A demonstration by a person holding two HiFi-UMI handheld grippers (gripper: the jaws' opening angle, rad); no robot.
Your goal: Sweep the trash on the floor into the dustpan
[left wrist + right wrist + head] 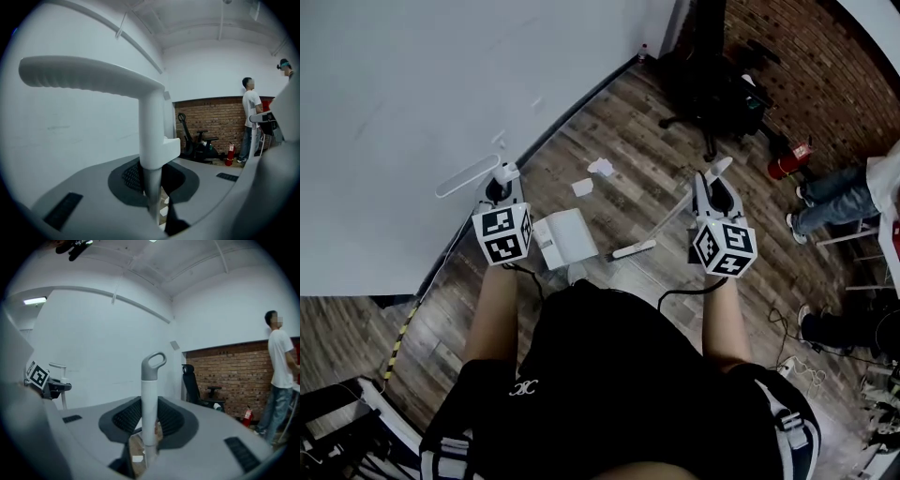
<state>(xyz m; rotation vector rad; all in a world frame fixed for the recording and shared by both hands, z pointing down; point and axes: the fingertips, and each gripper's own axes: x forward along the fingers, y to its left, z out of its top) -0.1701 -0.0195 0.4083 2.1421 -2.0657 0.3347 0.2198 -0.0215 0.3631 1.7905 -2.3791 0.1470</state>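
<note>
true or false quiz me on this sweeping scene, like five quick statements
1. The left gripper is shut on the dustpan handle. True.
2. The right gripper is open and holds nothing. False: it is shut on the broom handle.
3. Two paper scraps lie on the wood floor beyond the dustpan. True.
4. The fire extinguisher is green and stands next to the dustpan. False: it is red and stands far off, near the brick wall.
5. The broom handle ends in a grey loop. True.
</note>
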